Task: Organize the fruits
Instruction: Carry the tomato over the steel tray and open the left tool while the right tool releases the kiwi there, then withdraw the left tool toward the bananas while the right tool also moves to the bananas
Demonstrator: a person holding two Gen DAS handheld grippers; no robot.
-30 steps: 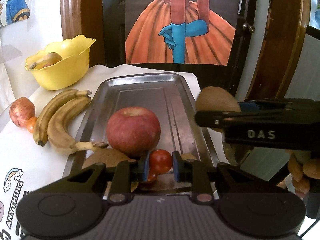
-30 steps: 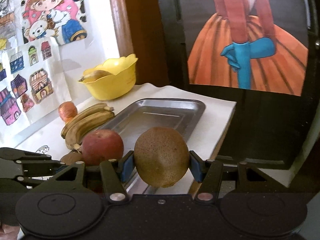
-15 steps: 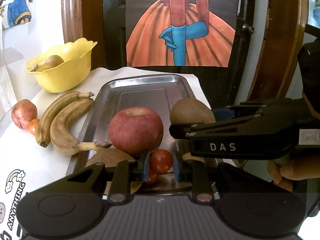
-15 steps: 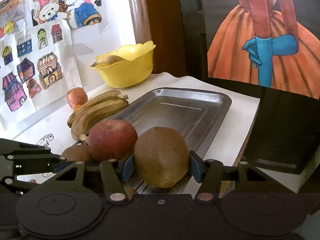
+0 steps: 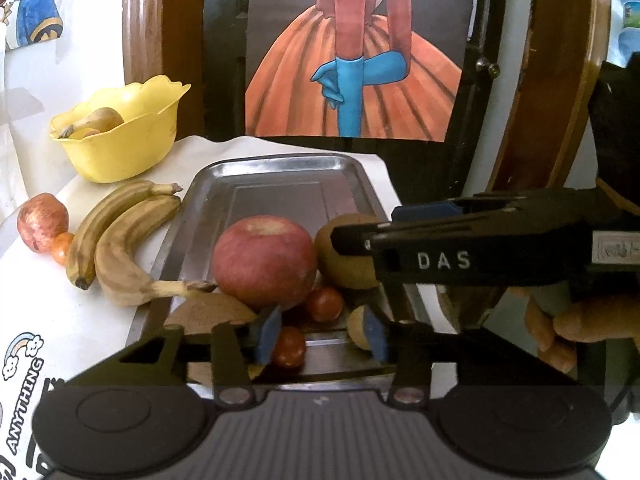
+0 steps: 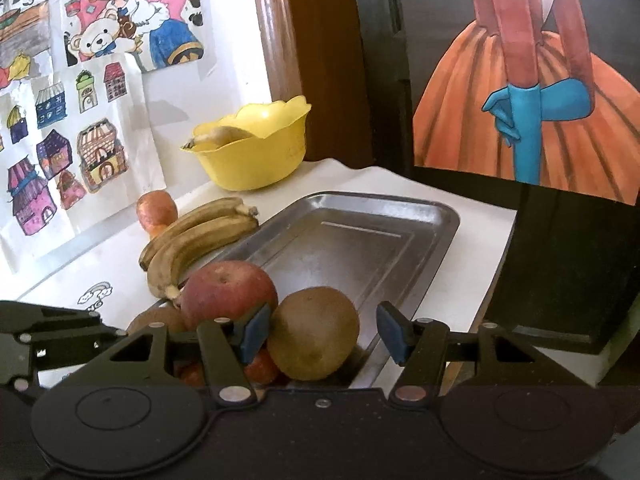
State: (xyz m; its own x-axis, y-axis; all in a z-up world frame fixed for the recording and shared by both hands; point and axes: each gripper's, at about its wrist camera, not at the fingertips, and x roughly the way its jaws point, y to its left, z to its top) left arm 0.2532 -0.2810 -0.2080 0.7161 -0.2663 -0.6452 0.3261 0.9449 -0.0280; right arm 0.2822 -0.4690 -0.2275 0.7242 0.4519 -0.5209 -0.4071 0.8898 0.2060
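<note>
A steel tray (image 5: 280,184) (image 6: 360,240) holds a red apple (image 5: 264,260) (image 6: 228,288), a brown kiwi (image 5: 348,256) (image 6: 314,332), small red tomatoes (image 5: 324,304) and another kiwi (image 5: 208,312) at its near end. My left gripper (image 5: 320,336) is open over the tray's near end, with a tomato (image 5: 288,346) lying loose between its jaws. My right gripper (image 6: 324,336) is open, and the kiwi rests in the tray between its jaws. The right gripper also shows from the side in the left wrist view (image 5: 460,240).
Two bananas (image 5: 120,240) (image 6: 196,236) lie left of the tray, one stem over its rim. A reddish fruit (image 5: 42,222) and a small orange one (image 5: 62,246) lie further left. A yellow bowl (image 5: 120,136) (image 6: 252,148) with fruit stands at the back left. The table edge runs right of the tray.
Both grippers opened. The left let go of the tomato. The right moved left over the tray, lowered the kiwi beside the apple and let it go.
</note>
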